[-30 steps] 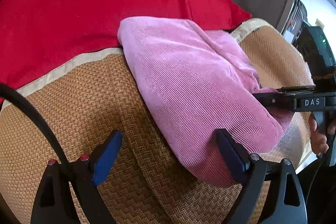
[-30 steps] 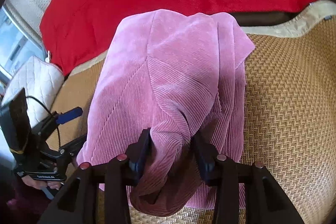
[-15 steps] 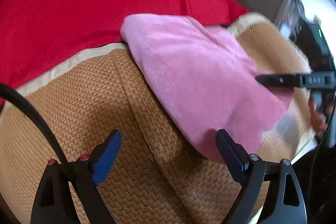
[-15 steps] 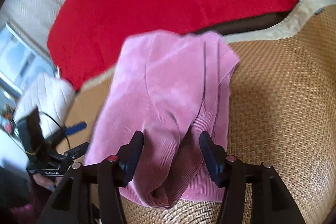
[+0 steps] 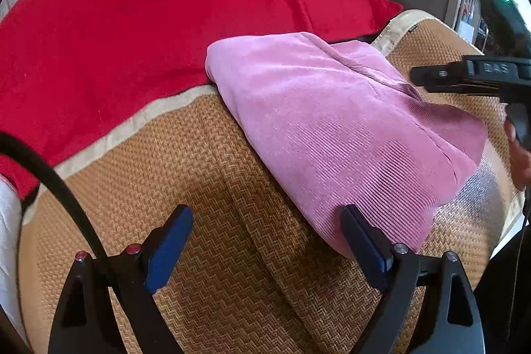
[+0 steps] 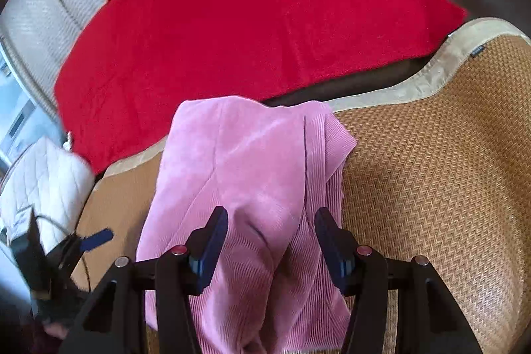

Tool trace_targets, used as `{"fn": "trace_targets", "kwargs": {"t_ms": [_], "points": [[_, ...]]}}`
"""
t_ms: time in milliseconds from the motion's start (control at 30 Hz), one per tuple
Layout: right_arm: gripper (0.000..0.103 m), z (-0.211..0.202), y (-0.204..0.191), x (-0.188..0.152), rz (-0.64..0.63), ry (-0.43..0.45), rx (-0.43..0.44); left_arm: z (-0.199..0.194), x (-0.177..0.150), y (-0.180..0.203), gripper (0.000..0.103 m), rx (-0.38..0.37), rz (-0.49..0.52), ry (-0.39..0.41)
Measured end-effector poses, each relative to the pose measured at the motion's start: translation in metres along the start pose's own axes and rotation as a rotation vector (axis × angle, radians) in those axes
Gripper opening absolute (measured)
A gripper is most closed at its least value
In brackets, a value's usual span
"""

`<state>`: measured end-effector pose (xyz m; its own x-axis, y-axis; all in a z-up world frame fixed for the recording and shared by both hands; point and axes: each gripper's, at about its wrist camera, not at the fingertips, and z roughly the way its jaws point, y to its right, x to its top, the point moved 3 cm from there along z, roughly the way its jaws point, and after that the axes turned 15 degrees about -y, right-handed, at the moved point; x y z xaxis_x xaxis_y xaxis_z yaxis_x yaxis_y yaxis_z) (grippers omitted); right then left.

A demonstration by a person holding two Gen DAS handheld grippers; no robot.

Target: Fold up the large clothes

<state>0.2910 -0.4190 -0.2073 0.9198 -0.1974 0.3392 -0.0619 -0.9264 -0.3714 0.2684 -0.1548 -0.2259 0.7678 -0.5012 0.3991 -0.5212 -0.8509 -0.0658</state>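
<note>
Pink corduroy garment (image 5: 335, 128) lies folded into a thick, rounded bundle on a woven mat (image 5: 205, 188); fine ribs run across the cloth, and a seam crosses the top layer. Mat: tan, herringbone weave, pale fabric binding (image 5: 132, 121) along its far edge. Beyond the binding sits a red plush cushion (image 5: 166, 5), soft nap, squarish with a pointed corner; the garment's far end touches it.

Left tool (image 5: 267, 249): jaws spread wide, nothing between them. Blue pads (image 5: 167, 249); the right-hand finger's tip overlaps the bundle's near edge, the other is over bare mat. Black cable (image 5: 59, 188) arcs past on the left.

Right tool (image 6: 270, 243): jaws parted, straddling a raised ridge of the garment (image 6: 252, 188); the pads (image 6: 212, 244) stand apart from the cloth on both sides, no grip. In the left wrist view this tool (image 5: 464, 77) hovers level at the bundle's far side.

White quilted cushion (image 6: 39, 181) sits off the mat's left corner.
</note>
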Motion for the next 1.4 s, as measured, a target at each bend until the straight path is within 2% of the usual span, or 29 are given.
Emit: {"fn": "trace_targets", "kwargs": {"t_ms": [67,133,267,467,567,700,833,900,1000,1033,1133,1267,1333,1400], "points": [[0.058,0.017,-0.001,0.004,0.019,-0.042,0.017,0.001,0.001,0.002,0.091,0.008,0.003,0.002],[0.059,0.041,-0.004,0.007,0.025,-0.105,-0.005,0.001,0.002,0.002,0.091,0.005,0.001,0.002],[0.056,0.04,-0.017,0.016,0.006,-0.087,0.01,0.003,0.004,0.001,0.091,0.013,0.001,0.0],[0.056,0.021,-0.024,0.039,-0.025,0.007,0.011,0.001,0.003,-0.001,0.091,0.019,0.001,0.002],[0.056,0.03,-0.027,0.051,-0.025,-0.011,-0.015,0.002,0.004,-0.001,0.091,0.029,0.002,-0.001],[0.055,0.069,-0.006,0.056,0.031,-0.127,-0.037,0.002,0.004,-0.003,0.091,0.042,0.012,-0.002],[0.056,0.059,-0.009,0.057,0.019,-0.115,-0.013,0.0,0.006,-0.006,0.091,0.025,0.006,0.0],[0.059,0.049,-0.008,0.055,0.025,-0.115,0.008,-0.006,0.008,-0.015,0.091,-0.026,-0.025,0.011],[0.075,0.029,0.011,0.043,0.053,-0.106,0.054,-0.014,0.011,-0.028,0.091,-0.146,-0.076,0.04],[0.076,0.025,0.018,0.04,0.065,-0.108,0.072,-0.015,0.011,-0.033,0.091,-0.199,-0.094,0.046],[0.077,0.017,0.046,0.033,0.133,-0.123,0.143,-0.01,0.012,-0.045,0.091,-0.341,-0.15,0.038],[0.077,0.03,0.065,0.024,0.19,-0.196,0.245,0.01,0.015,-0.05,0.091,-0.484,-0.225,-0.042],[0.077,0.034,0.07,0.018,0.196,-0.224,0.277,0.018,0.016,-0.049,0.091,-0.549,-0.257,-0.06],[0.077,0.039,0.071,0.016,0.197,-0.239,0.337,0.023,0.018,-0.049,0.091,-0.577,-0.274,-0.07]]}}
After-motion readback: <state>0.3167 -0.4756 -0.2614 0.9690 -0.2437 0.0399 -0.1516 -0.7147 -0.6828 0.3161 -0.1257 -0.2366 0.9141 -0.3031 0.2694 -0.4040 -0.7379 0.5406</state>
